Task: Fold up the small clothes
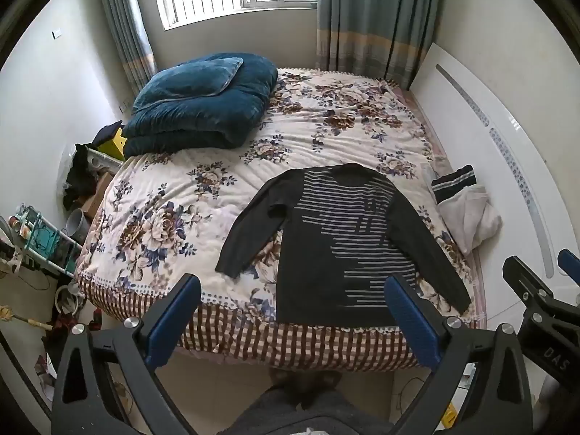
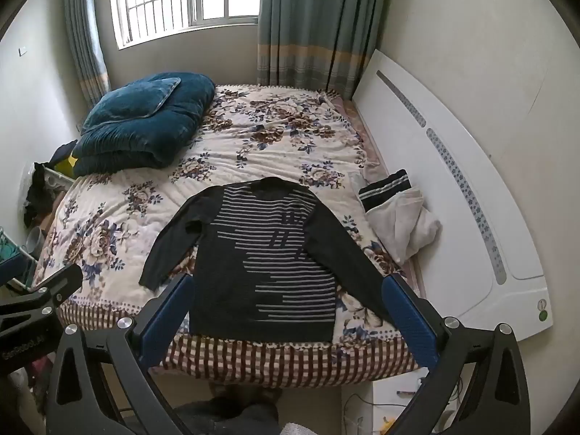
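Note:
A dark long-sleeved sweater with pale stripes (image 1: 344, 243) lies spread flat on the flowered bed (image 1: 203, 195), hem at the near edge, both sleeves angled outward. It also shows in the right wrist view (image 2: 268, 264). My left gripper (image 1: 293, 286) is open and empty, held above the bed's near edge before the hem. My right gripper (image 2: 288, 286) is open and empty, likewise above the near edge. The right gripper's body shows at the left view's right edge (image 1: 543, 301).
A folded blue quilt (image 1: 195, 108) sits at the bed's far left. A crumpled white garment with a striped dark piece (image 1: 467, 214) lies at the right edge by the white headboard (image 1: 507, 166). Clutter and shelving (image 1: 40, 243) stand on the floor left of the bed.

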`<state>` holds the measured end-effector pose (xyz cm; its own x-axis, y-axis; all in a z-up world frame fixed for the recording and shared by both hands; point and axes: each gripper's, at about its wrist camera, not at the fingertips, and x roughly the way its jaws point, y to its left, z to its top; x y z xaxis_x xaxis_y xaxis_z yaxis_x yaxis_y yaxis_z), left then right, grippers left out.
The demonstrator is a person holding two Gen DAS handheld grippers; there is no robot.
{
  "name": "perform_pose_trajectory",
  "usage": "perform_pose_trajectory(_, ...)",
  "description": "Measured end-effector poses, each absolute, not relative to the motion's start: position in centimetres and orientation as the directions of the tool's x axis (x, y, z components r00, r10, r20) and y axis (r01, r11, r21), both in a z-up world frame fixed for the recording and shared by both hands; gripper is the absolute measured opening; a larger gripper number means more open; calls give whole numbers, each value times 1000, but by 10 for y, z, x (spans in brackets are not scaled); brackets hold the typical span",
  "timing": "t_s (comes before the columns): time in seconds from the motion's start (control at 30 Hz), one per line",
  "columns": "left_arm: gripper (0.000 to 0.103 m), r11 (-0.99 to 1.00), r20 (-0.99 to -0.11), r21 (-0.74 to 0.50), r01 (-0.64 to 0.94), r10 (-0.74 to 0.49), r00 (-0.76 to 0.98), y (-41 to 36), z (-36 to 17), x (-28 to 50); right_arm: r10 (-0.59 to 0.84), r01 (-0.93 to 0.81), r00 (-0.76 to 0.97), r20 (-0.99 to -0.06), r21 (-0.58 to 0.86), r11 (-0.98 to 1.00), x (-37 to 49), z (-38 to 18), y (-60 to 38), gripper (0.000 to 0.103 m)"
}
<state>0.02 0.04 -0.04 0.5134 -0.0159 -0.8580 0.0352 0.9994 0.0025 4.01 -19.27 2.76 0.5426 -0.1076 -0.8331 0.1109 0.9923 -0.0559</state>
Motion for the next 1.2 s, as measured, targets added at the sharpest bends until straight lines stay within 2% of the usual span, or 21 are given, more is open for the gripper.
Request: perform_pose_trajectory(1.2, 103, 999, -853, 7, 34, -12, 522, 1, -1, 0, -112, 111, 542, -833, -61, 992, 43, 34, -193, 103)
